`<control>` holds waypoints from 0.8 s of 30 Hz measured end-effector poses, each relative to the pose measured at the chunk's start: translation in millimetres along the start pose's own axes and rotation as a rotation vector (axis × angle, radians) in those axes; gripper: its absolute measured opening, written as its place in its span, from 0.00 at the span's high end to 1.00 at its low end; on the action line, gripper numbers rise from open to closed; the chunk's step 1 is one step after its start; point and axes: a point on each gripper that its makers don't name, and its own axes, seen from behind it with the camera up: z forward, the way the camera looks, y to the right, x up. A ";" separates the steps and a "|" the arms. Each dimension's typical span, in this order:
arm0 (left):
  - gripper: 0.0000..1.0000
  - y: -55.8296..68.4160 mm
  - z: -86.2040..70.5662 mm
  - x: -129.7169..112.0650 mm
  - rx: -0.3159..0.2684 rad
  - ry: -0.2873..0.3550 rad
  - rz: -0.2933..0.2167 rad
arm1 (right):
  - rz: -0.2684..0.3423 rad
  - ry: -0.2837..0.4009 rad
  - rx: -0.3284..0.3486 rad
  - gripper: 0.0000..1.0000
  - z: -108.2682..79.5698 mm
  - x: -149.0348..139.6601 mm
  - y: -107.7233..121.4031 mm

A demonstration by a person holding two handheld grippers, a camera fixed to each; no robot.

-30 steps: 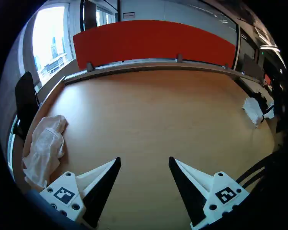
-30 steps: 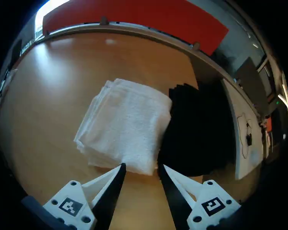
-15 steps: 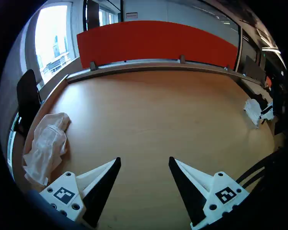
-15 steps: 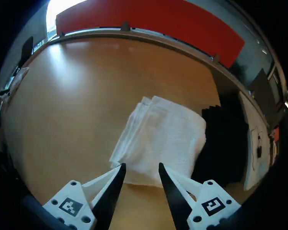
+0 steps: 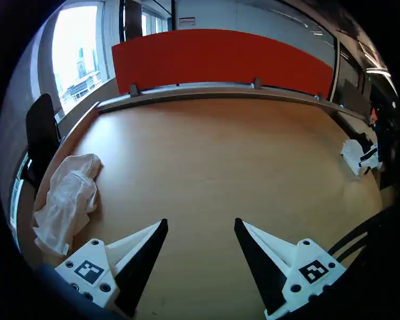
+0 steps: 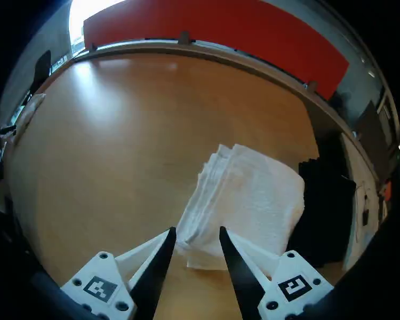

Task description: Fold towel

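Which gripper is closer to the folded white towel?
Right. The right gripper has its tips at the near corner of the folded white towel. The left gripper is over bare table, far from the towel.

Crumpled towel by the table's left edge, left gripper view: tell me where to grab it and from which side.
Take the crumpled towel at its near end, where loose cloth sticks out. It lies bunched lengthwise along the table edge, so the open left gripper should probably come in from the bare wood on the towel's right, straddling that end.
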 end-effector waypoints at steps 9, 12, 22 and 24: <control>0.07 0.5 0.8 -0.9 -0.001 -0.002 -0.002 | -0.005 -0.013 0.009 0.75 3.1 -7.0 -3.7; 0.08 0.5 0.9 0.0 -0.002 -0.001 0.000 | -0.002 -0.011 0.013 0.76 3.0 -7.3 -4.2; 0.08 -0.7 2.0 2.4 -0.003 0.001 -0.001 | -0.011 -0.019 0.041 0.90 1.3 -10.9 -9.4; 0.07 -0.7 2.1 2.3 -0.003 0.001 -0.001 | -0.015 -0.021 0.045 0.90 0.9 -11.9 -10.1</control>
